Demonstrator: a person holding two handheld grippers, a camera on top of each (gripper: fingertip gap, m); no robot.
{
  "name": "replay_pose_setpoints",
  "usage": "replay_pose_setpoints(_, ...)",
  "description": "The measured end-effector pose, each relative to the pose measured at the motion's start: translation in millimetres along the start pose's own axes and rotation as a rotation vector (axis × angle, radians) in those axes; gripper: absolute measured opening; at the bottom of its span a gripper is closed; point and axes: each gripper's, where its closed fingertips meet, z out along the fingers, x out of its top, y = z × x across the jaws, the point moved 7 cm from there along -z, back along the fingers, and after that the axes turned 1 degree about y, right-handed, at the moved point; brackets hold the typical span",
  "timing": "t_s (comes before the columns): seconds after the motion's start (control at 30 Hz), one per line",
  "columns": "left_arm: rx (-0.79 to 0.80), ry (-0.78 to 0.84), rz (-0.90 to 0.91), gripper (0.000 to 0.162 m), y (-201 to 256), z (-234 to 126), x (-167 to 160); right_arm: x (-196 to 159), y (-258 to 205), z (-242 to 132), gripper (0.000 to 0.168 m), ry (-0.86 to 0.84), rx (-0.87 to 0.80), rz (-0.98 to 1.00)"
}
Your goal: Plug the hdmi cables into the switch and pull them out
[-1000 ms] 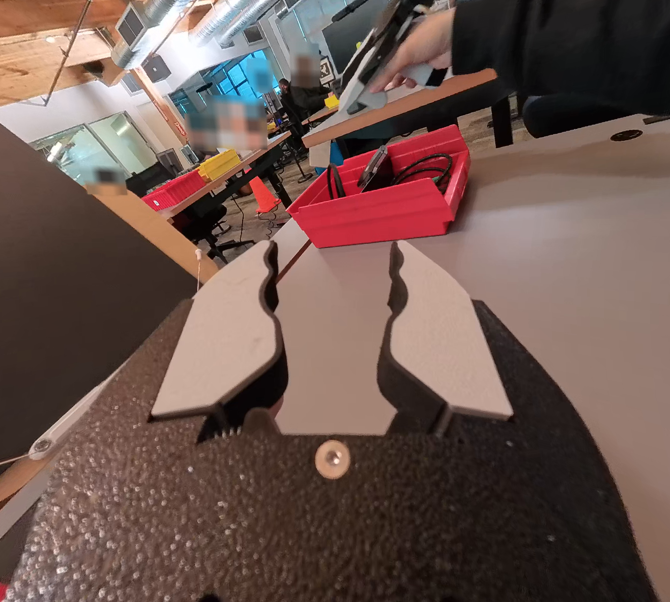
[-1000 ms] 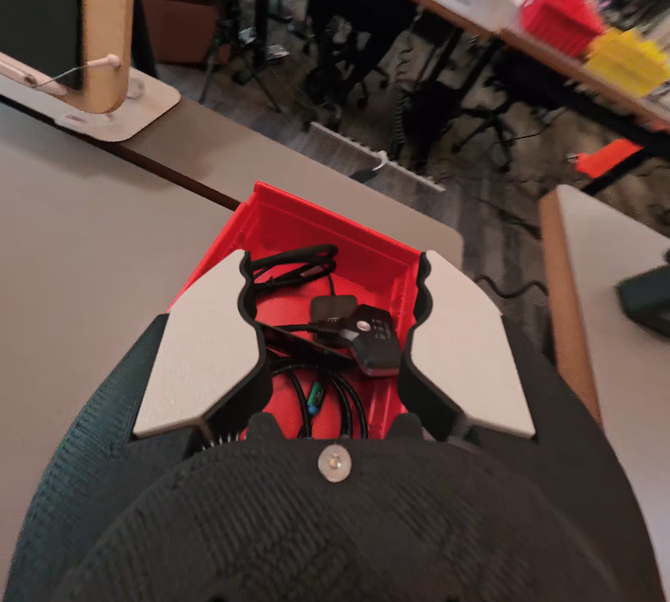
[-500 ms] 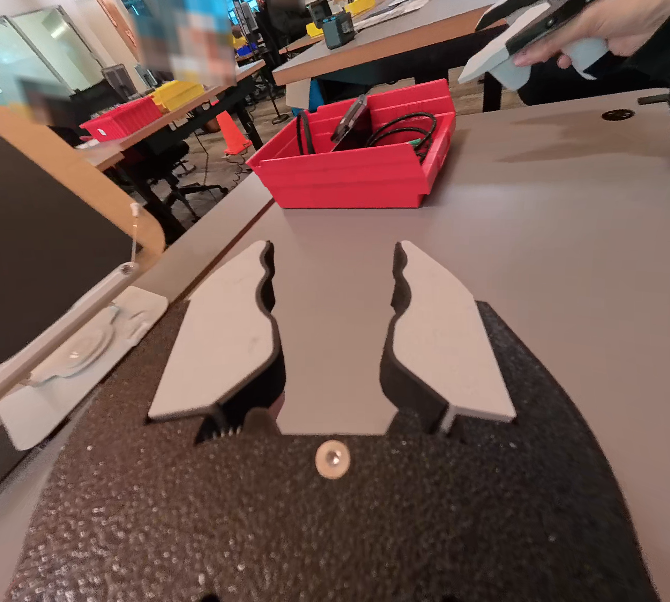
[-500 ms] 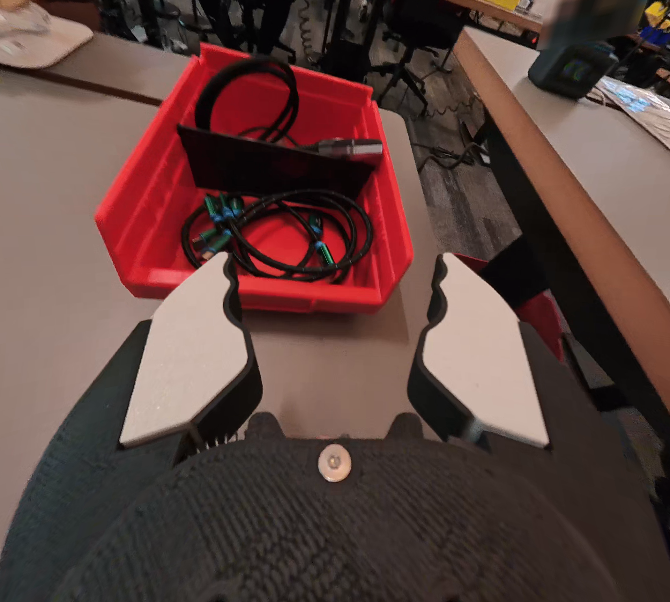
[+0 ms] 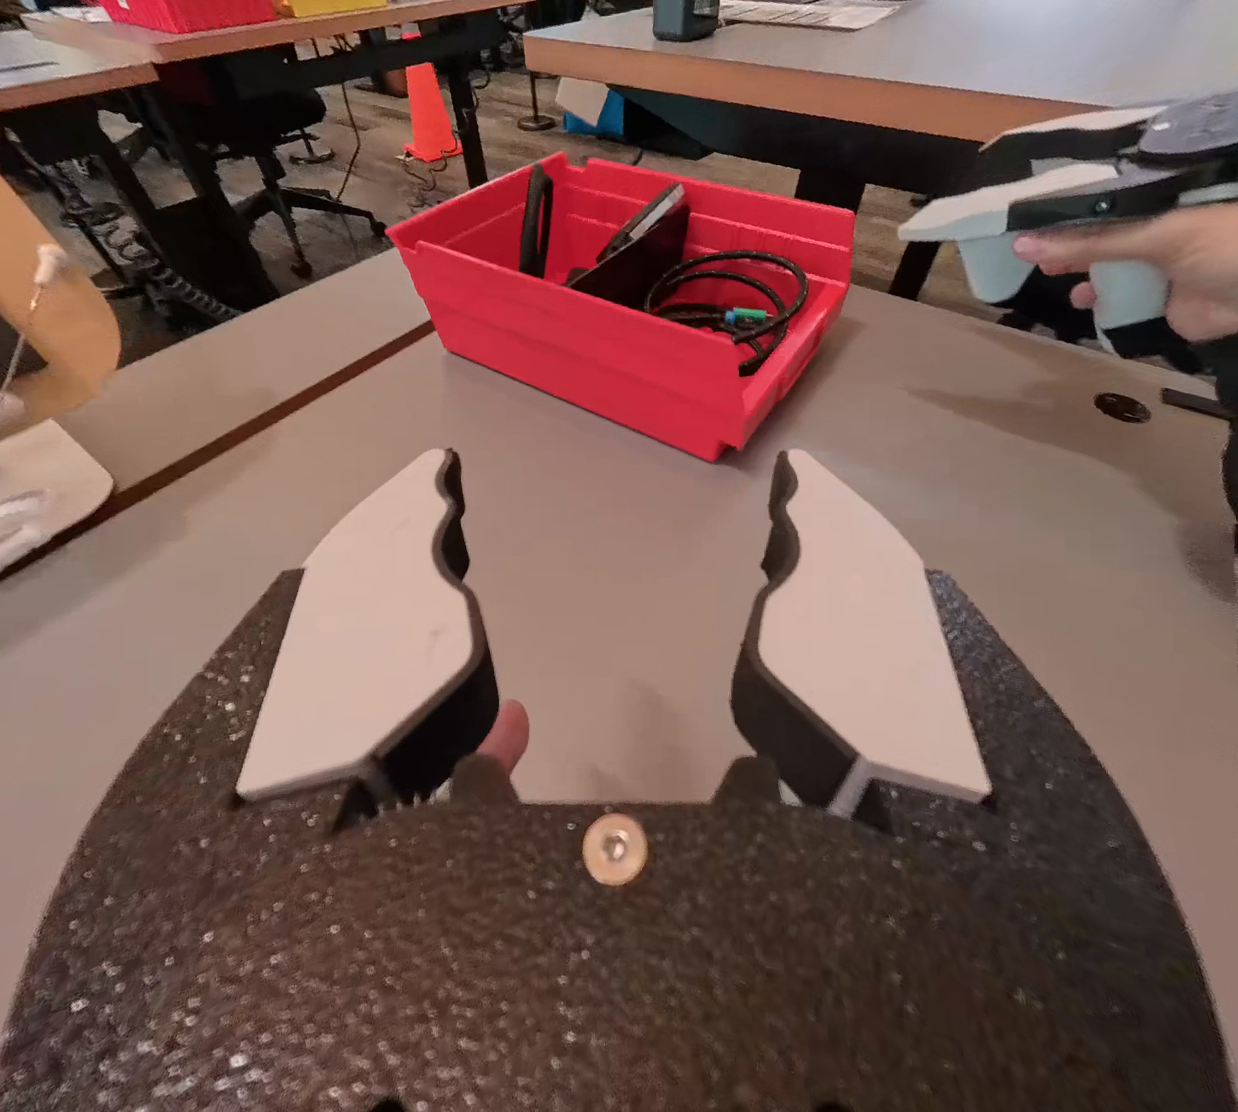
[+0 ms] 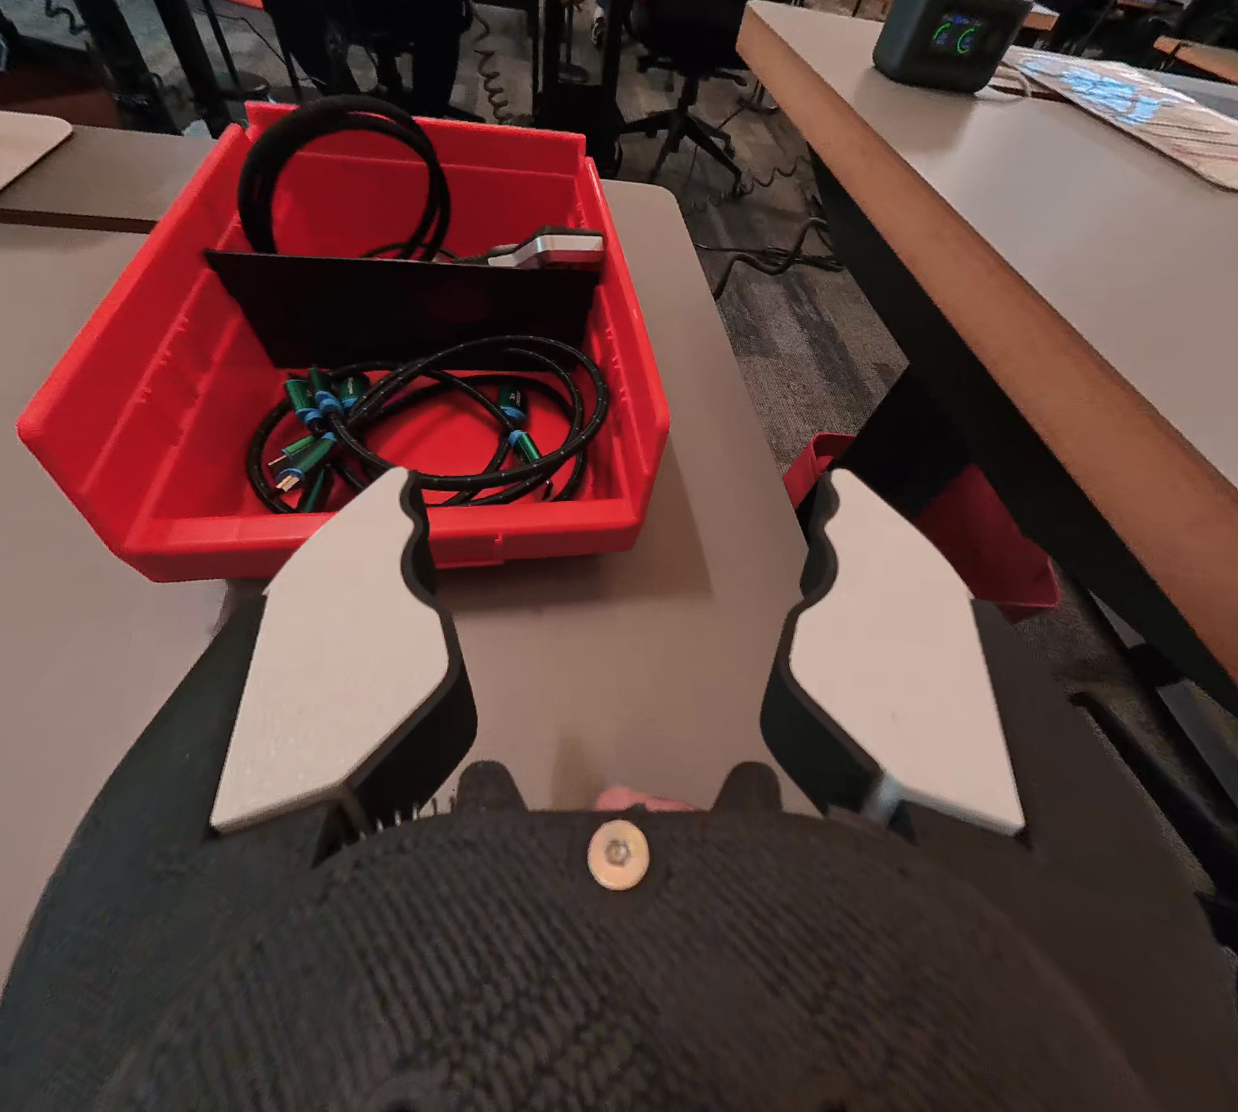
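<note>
Right wrist view is showing the right gripper (image 6: 613, 517) hovering spread and empty before the red bin (image 6: 375, 534), likely readying a reach; hdmi cables (image 6: 429, 430) lie coiled inside, switch (image 6: 549, 250) behind its divider; left gripper (image 5: 613, 497) likewise gaping.

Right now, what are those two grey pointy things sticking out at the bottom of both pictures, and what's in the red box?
Those are the fingers of claws. A person holds one claw in each hand, and a camera on each looks out along its fingers. One picture is from the left claw, the other from the right claw. Both are open and hold nothing. On the grey table stands a red bin. Inside, a black divider has coiled cables with green plugs in front, and a small switch box behind.
</note>
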Motion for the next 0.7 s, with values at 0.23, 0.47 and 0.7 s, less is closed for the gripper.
replay_pose_setpoints(0.23, 0.02, -0.064, -0.023, 0.088, 21.7, 47.2, 31.2, -1.2, -1.8, 3.1, 0.111, -0.03, -0.037, -0.041)
replay_pose_setpoints(0.47, 0.006, -0.204, -0.147, 0.089, 39.3, 106.0, 54.2, 0.1, 0.9, -1.6, 0.111, -0.057, -0.068, -0.131)
replay_pose_setpoints(0.7, 0.036, -0.434, -0.388, 0.096, 37.3, 176.3, 56.6, -2.7, 13.4, -6.5, 0.11, -0.05, -0.069, -0.095)
